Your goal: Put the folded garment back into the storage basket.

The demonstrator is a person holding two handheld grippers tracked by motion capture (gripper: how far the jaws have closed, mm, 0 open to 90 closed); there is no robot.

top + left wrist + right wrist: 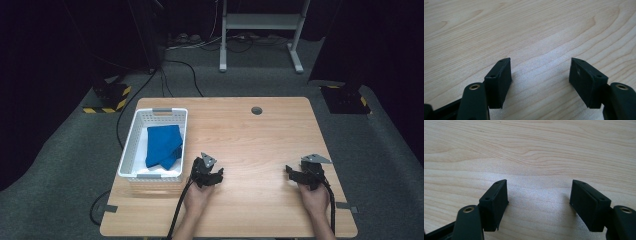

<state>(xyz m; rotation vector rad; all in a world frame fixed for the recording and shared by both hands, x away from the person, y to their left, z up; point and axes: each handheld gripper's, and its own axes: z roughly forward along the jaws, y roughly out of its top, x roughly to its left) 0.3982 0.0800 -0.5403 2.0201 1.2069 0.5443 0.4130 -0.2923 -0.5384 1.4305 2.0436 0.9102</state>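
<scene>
A folded blue cloth (163,145) lies inside a white slatted basket (131,145) on the left part of the wooden table (250,145). My left gripper (207,175) rests on the table just right of the basket's near corner, held by a hand. In the left gripper view its jaws (540,81) stand apart over bare wood with nothing between them. My right gripper (302,175) rests near the table's right edge. Its jaws (539,202) in the right gripper view are also apart, with only wood grain between them.
A round cable hole (256,110) sits near the table's far edge. Black cables trail from both grippers toward the near edge. Beyond the table are grey carpet, a white metal stand (260,30) and yellow-black striped bases (107,100).
</scene>
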